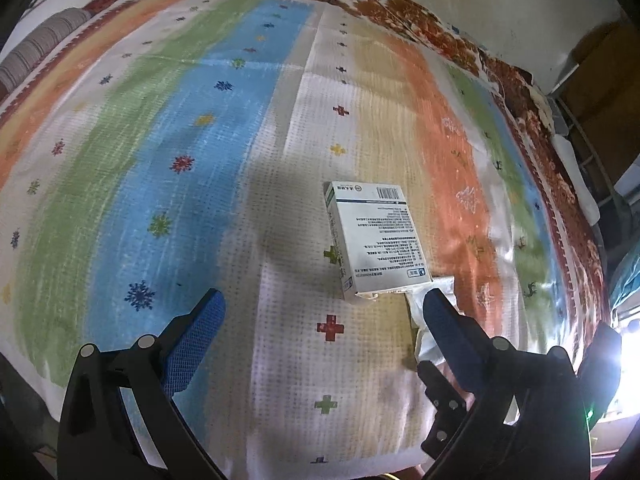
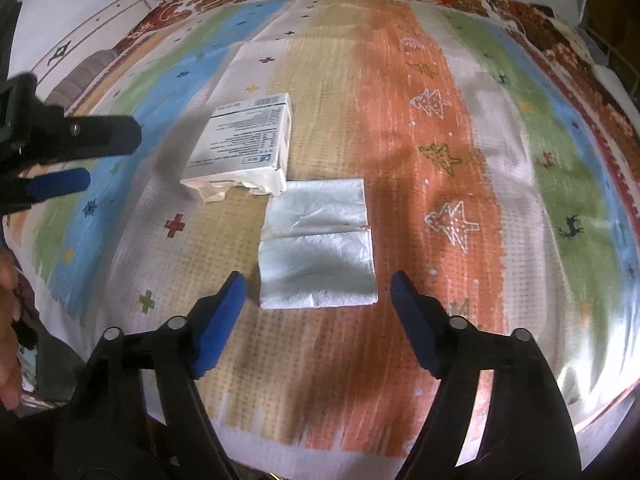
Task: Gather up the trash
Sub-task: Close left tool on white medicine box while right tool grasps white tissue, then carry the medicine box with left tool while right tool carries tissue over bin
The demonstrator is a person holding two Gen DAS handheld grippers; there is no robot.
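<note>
Evidently both claws hover spread and empty: right gripper [image 2: 318, 292] straddles the tissue [image 2: 318, 246] for pinching, left gripper [image 1: 324, 306] faces the box [image 1: 374, 238].

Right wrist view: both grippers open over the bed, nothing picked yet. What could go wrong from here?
1. The silver foil wrapper lies flat on the soft striped blanket; the right gripper may pinch fabric along with it, or slide over it.
2. The white carton has a torn near end almost touching the wrapper, so a sweep could nudge it.
3. The left gripper hangs close by; the two could collide.
</note>
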